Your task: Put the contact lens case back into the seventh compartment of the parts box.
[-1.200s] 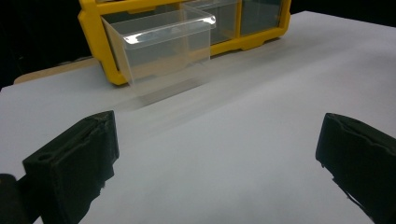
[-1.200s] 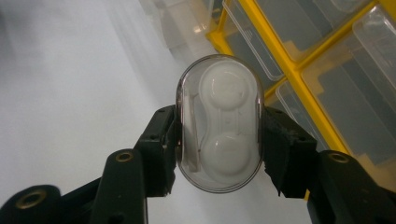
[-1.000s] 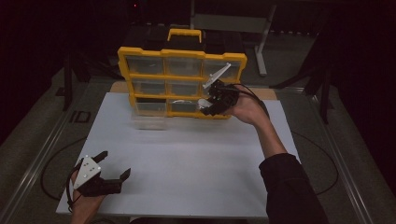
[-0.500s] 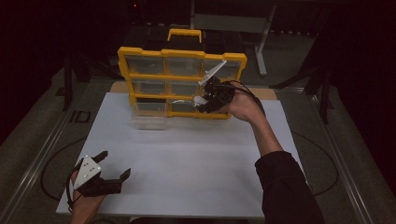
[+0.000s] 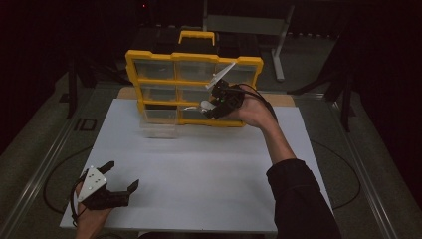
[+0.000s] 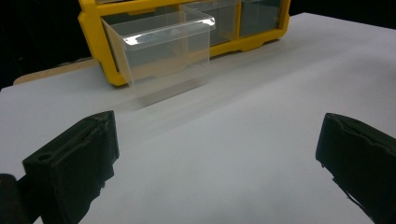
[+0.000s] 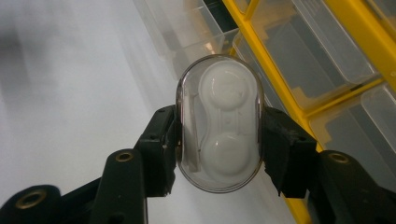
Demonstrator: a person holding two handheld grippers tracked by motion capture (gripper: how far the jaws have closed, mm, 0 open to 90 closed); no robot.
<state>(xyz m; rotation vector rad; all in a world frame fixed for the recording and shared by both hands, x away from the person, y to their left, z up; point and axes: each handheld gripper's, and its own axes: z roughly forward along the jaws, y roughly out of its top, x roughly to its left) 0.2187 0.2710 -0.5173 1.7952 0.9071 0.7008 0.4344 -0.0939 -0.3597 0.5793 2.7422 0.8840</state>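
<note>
The right gripper (image 7: 218, 135) clamps a clear oval plastic case with a white two-lobed insert (image 7: 218, 123) by its long sides, apparently so it can go lengthwise into a bin. In the high view it hovers at twelve o'clock on the white table (image 5: 199, 199), before the yellow compartment organiser (image 5: 194, 59). A clear plastic drawer (image 6: 163, 53) stands pulled out at eleven o'clock, well apart. The left gripper (image 5: 118, 185), jaws wide and empty, rests at seven o'clock beside the near edge; the bare middle leaves room.

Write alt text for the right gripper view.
The right gripper clamps a clear oval case with two white round wells between its black jaws. Behind it stands a yellow organizer of clear bins on a white table.
</note>
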